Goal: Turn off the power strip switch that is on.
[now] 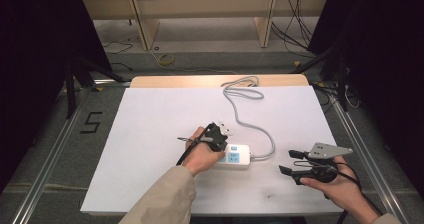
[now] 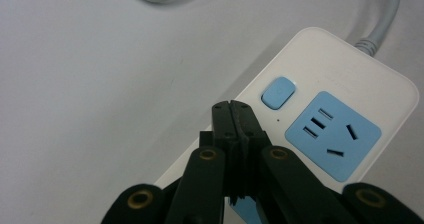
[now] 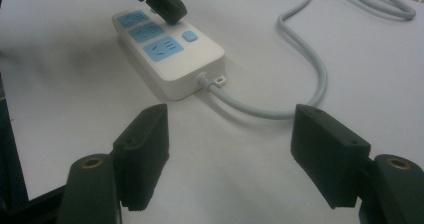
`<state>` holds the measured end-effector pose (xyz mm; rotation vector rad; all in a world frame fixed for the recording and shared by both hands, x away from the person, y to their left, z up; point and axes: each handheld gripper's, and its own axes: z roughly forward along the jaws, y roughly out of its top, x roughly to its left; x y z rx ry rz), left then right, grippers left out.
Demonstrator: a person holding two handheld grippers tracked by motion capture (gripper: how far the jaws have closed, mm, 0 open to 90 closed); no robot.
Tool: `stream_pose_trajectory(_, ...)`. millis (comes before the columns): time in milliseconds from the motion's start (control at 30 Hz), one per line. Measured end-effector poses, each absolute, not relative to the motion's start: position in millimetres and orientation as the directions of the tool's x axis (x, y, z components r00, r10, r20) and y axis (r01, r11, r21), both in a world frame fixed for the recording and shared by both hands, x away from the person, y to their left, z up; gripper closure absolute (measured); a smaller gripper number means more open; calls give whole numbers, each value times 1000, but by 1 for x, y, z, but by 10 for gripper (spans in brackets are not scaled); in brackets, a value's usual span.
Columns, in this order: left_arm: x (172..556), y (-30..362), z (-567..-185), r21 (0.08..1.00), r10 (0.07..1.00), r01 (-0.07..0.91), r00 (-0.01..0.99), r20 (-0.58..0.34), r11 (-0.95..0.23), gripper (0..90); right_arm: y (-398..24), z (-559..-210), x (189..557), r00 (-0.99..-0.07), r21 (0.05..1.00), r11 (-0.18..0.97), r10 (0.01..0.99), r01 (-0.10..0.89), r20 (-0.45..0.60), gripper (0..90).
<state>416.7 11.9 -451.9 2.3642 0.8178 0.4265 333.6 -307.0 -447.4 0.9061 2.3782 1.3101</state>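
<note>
A white power strip [image 1: 240, 157] with blue sockets [image 2: 332, 134] and a blue button [image 2: 279, 92] lies on the white table sheet [image 1: 160, 119]. My left gripper [image 2: 234, 109] is shut with nothing between its jaws, and its tips hover just over the strip beside the button. In the high view the left gripper [image 1: 218, 143] sits above the strip's left end. My right gripper [image 3: 230, 149] stands open and holds nothing, on the cord side of the strip [image 3: 170, 54] and a short way off. In the high view the right gripper [image 1: 289, 162] is to the right of the strip.
The strip's grey cable [image 1: 260, 129] runs right, curves back and ends in a loose coil [image 1: 243, 89] at the table's far edge. The left gripper [image 3: 165, 4] shows over the strip's sockets in the right gripper view. Shelving and floor cables lie beyond the table.
</note>
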Motion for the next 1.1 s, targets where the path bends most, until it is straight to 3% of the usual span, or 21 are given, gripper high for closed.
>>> stream_pose_trajectory(1100,427,16,-448,595,675,527,737,34,-606,900,-307,-448,333,-768,832,398,638,387,52,320)
